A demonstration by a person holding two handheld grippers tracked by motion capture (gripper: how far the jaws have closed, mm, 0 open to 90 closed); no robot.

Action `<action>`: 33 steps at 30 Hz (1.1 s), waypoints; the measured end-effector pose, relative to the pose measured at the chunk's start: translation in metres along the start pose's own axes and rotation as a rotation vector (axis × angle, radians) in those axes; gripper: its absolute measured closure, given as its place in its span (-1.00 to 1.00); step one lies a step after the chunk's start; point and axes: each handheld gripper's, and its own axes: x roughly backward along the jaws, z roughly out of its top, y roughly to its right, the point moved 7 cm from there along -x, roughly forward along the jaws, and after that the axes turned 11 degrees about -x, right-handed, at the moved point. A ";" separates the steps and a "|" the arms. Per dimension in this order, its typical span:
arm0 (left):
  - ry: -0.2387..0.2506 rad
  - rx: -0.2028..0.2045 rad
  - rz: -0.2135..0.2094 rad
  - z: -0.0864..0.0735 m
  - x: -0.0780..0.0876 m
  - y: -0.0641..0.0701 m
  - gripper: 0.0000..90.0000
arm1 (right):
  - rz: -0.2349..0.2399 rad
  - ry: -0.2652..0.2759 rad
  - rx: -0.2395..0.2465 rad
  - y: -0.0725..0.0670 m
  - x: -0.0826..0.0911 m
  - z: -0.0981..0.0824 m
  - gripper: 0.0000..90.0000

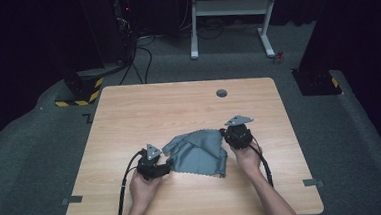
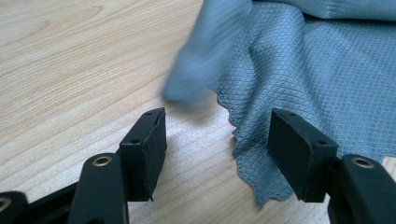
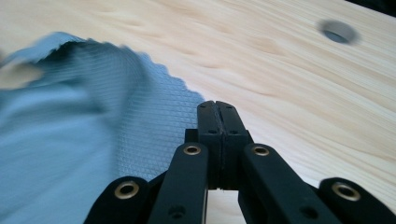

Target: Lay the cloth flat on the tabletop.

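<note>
Black left gripper [image 2: 217, 140] stands open, astride the scalloped edge of the grey-blue waffle-weave cloth [image 2: 317, 79]; right gripper [image 3: 217, 108], clamped on its opposite edge, sits across it.

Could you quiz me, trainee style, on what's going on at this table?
1. True or false: the left gripper has its jaws apart, at the scalloped edge of the cloth.
2. Which gripper is pinched shut? A) left B) right
3. What small round feature is set into the table near its far edge?

Key: 1 true. 2 B; its jaws meet at the cloth's edge, but whether cloth is caught between them cannot be told. 3 A grey hole.
</note>
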 end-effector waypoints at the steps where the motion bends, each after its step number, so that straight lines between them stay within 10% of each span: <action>1: 0.001 -0.002 0.002 0.000 0.000 0.000 -0.17 | -0.030 -0.010 -0.043 0.013 -0.008 0.001 1.00; 8: 0.001 -0.002 0.000 0.000 0.000 0.000 -0.17 | -0.051 -0.074 -0.106 0.025 -0.031 -0.013 0.80; 13: 0.002 -0.009 -0.005 0.000 0.000 0.001 -0.14 | 0.046 -0.012 -0.031 0.001 -0.009 -0.015 0.60; 14: 0.007 -0.009 -0.006 0.000 0.000 0.001 -0.08 | 0.074 -0.034 0.048 -0.014 -0.001 -0.024 0.55; 18: 0.023 -0.040 -0.038 0.001 0.002 0.006 0.19 | 0.070 -0.071 0.114 -0.022 0.001 -0.040 0.50; 27: 0.038 -0.107 -0.104 0.003 0.003 0.017 0.92 | 0.071 -0.138 0.114 -0.017 -0.012 -0.054 0.95; 33: 0.038 -0.087 -0.149 0.001 0.006 0.015 0.99 | 0.027 -0.108 0.128 -0.011 -0.007 -0.046 0.97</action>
